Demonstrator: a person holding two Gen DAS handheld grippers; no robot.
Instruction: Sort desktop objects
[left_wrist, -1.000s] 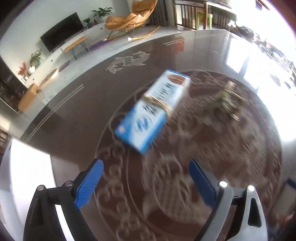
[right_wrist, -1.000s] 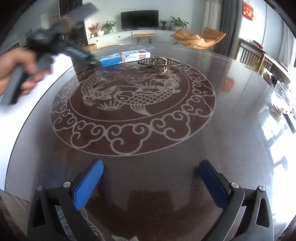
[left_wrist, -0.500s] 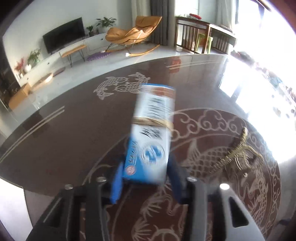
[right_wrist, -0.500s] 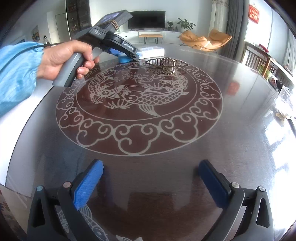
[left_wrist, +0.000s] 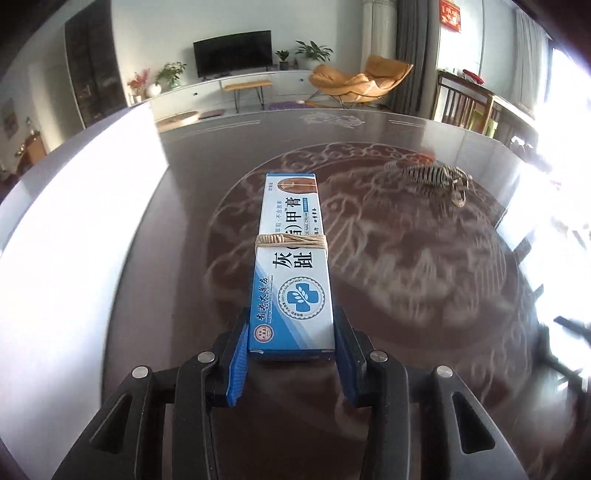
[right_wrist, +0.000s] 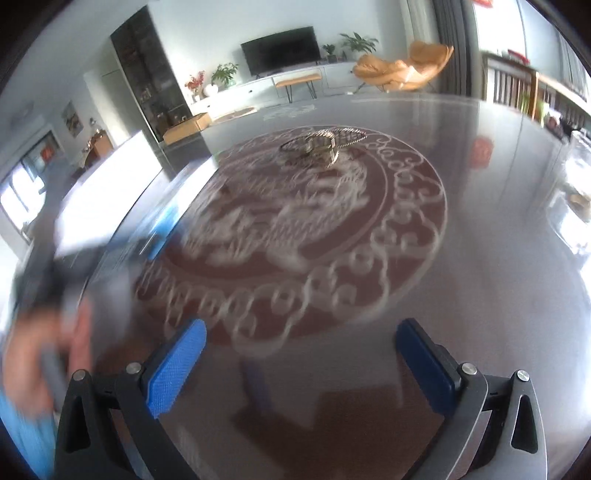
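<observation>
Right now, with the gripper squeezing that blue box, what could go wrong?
1. The left gripper pinches only the near end of the long blue box, so it might droop or slip out.
2. The box's far end points toward the metal basket, so it could bump it.
3. The table looks glossy, so a dropped box may slide.

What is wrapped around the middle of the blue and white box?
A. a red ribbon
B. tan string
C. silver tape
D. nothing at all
B, because in the left wrist view tan string is wound in a band across the middle of the blue and white box, which sits between the pads of the left hand-held gripper.
</observation>
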